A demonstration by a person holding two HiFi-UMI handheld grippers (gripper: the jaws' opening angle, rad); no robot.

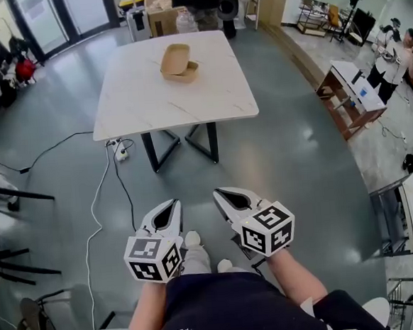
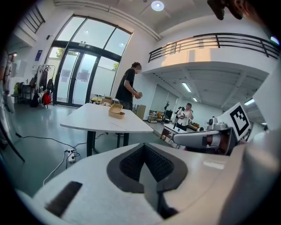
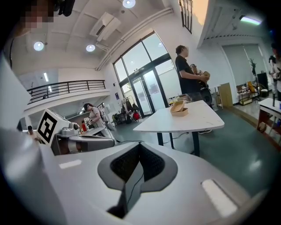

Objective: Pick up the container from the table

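tan container (image 1: pixel 178 63) sits on the white table (image 1: pixel 173 103), well apart from both grippers; its lid maybe open, too small to tell. left gripper (image 1: pixel 171 205) and right gripper (image 1: pixel 220 194): jaws closed together, empty.

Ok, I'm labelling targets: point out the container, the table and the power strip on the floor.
container (image 1: pixel 175 59), head view, its tan upper part.
table (image 1: pixel 187 104), head view, bare top near front edge.
power strip (image 1: pixel 122 153), head view, its white body.

open office or lab hall — tall glass doors (image 2: pixel 77 72), mezzanine railing (image 2: pixel 206 42), scattered desks (image 1: pixel 353 88), grey floor (image 1: pixel 291 154)
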